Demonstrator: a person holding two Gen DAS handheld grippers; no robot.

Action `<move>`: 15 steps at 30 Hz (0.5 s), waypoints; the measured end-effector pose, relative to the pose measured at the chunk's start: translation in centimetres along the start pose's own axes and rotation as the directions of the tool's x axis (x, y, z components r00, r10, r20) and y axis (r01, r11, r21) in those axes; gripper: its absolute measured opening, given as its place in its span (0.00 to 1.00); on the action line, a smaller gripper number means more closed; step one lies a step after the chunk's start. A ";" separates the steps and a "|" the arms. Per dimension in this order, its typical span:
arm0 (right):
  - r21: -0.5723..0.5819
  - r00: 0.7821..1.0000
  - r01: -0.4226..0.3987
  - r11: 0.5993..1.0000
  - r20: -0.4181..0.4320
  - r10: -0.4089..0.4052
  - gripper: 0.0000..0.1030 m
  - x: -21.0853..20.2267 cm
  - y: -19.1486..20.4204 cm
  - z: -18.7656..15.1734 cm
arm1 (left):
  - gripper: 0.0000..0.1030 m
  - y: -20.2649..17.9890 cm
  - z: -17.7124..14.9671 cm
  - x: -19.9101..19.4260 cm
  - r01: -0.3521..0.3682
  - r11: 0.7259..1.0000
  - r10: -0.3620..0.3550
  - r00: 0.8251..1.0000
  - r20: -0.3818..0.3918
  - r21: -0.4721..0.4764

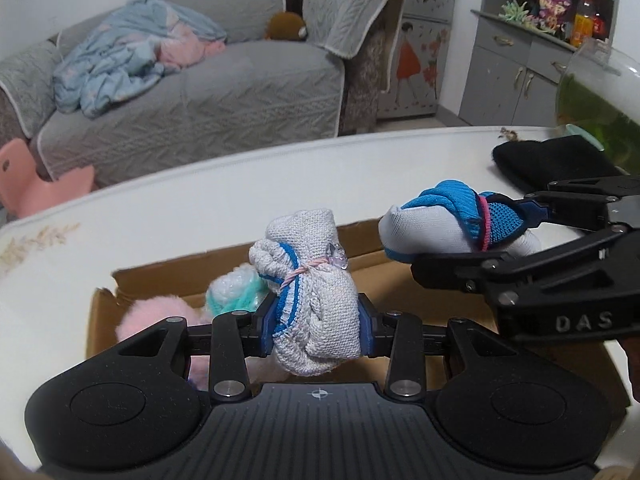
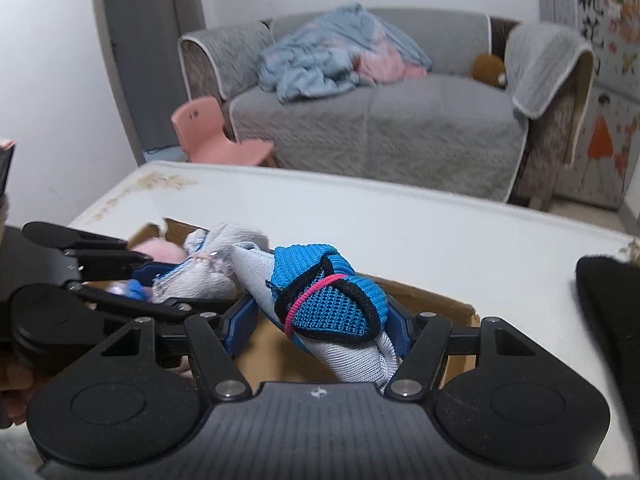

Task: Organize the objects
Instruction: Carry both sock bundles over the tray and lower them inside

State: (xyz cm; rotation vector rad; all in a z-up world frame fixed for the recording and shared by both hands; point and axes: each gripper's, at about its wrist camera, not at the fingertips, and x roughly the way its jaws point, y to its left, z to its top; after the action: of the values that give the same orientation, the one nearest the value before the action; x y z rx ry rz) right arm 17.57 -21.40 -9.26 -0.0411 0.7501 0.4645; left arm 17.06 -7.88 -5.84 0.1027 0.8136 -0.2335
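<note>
A grey sofa (image 1: 200, 92) holds a crumpled blue blanket (image 1: 120, 52). A pink chair (image 2: 216, 132) stands beside it; a cabinet (image 1: 516, 68) stands right.

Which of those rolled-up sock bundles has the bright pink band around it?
The blue and white sock bundle in the right gripper. The white knitted bundle in the left gripper is tied with a pale twisted band instead.

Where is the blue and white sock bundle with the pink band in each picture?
Left wrist view: the blue and white sock bundle is right of centre, pinched by the right gripper coming in from the right.
Right wrist view: it sits low in the centre, between that gripper's own fingers.
Shared landmark: the cardboard box beneath it in both views.
</note>
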 end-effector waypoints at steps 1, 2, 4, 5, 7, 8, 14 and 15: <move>0.004 1.000 0.001 1.000 -0.010 -0.001 0.60 0.2 0.0 -0.1 | 0.44 -0.2 0.0 0.3 -0.001 1.000 0.001 1.000 -0.002 0.014; 0.009 1.000 0.003 1.000 -0.020 -0.002 0.60 0.5 -0.1 -0.2 | 0.44 -0.3 -0.1 0.5 -0.011 0.999 0.011 1.000 -0.012 0.031; 0.027 0.999 -0.007 1.000 -0.046 0.008 0.60 0.8 -0.5 -0.4 | 0.46 -0.3 -0.3 0.9 -0.002 0.999 0.003 1.000 -0.024 0.033; 0.029 0.999 -0.010 1.000 -0.049 0.011 0.61 1.0 -0.7 -0.1 | 0.46 -0.2 -0.5 1.1 0.004 0.999 -0.003 1.000 -0.030 0.032; 0.024 0.998 -0.012 1.000 -0.064 0.013 0.61 1.4 -0.7 -0.1 | 0.46 -0.2 -0.7 1.5 0.003 0.999 -0.001 0.999 -0.048 0.041; 0.031 0.997 -0.022 0.999 -0.077 0.025 0.61 1.5 -0.7 0.0 | 0.46 -0.2 -0.7 1.8 0.006 0.999 -0.004 0.999 -0.054 0.042; 0.023 0.993 -0.037 0.999 -0.112 0.039 0.64 1.5 0.1 -0.1 | 0.52 -0.6 -0.7 1.9 0.014 0.998 -0.009 0.997 -0.077 0.065; 0.023 0.993 -0.036 0.999 -0.111 0.038 0.66 1.4 0.2 -0.1 | 0.55 -0.8 -0.8 1.9 0.009 0.998 -0.004 0.997 -0.074 0.067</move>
State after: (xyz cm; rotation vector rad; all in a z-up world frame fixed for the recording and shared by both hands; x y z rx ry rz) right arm 18.38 -20.69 -10.24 -0.0335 0.8663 0.4929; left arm 17.60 -8.80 -7.75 0.1726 0.8798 -0.2647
